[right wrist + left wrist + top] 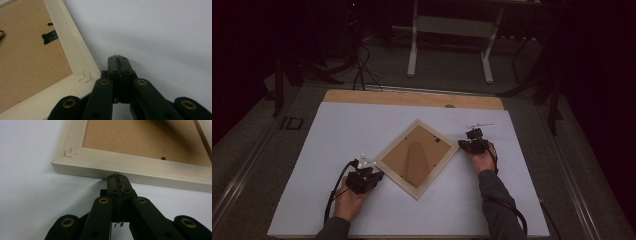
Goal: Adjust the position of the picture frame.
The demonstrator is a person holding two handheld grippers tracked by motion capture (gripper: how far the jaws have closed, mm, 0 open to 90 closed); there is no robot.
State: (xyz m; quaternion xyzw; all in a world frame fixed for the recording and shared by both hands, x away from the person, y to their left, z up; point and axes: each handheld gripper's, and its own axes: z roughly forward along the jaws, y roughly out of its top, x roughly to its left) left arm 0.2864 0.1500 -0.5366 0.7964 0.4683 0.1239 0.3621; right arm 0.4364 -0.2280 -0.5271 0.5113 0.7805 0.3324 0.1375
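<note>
Both grippers are black: the left gripper [117, 176] and right gripper [118, 58] show brass-ringed pivot screws on flat link arms, black cables trailing, and grey sleeves behind.

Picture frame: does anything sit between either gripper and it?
Nothing visible does. The left gripper, shut, has its tips at the picture frame's outer edge; the right gripper, shut, sits on bare white table beside a frame corner.
</note>
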